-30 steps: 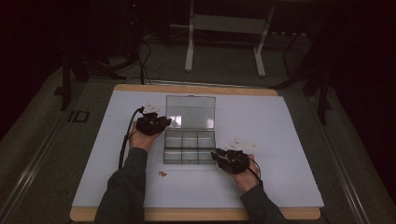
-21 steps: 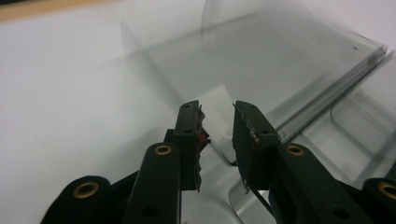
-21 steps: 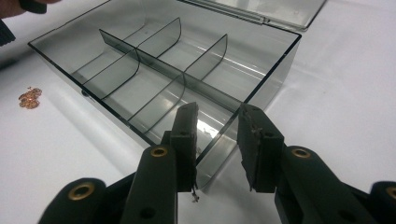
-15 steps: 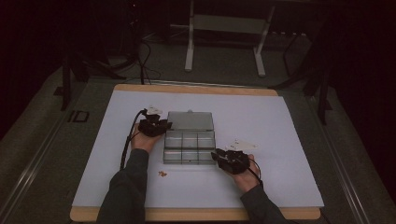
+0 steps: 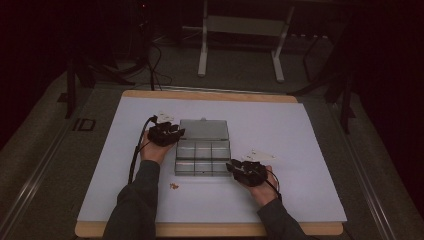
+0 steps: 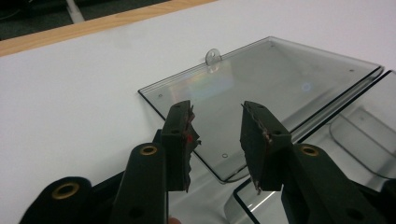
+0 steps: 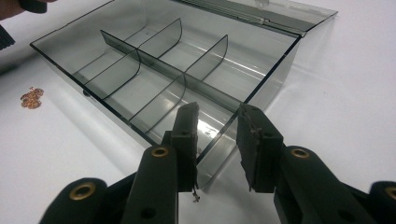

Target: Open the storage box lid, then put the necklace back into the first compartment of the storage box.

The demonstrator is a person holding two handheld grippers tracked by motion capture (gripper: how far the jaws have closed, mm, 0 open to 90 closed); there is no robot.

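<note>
A clear smoky plastic compartment box [image 5: 202, 159] stands mid-table, with its lid [image 5: 203, 129] lying open and flat behind it. My left gripper [image 5: 176, 134] hovers at the lid's left edge. In the left gripper view it [image 6: 217, 135] is open over the lid's near corner [image 6: 280, 79], with nothing between the jaws. My right gripper [image 5: 232, 166] is at the box's front right corner. In the right gripper view it [image 7: 215, 140] is open, and the box corner [image 7: 275, 60] sits low between the jaws. The compartments look empty.
A small heap of copper-coloured bits [image 5: 173, 186] lies on the white mat [image 5: 310, 150] left of the box's front, also seen as copper bits [image 7: 31, 98]. The table's wooden edge [image 5: 210, 229] runs along the front. A white stand [image 5: 240, 25] rises beyond the table.
The lid has swung back from nearly upright to lying flat on the mat. Both grippers stayed almost where they were.
</note>
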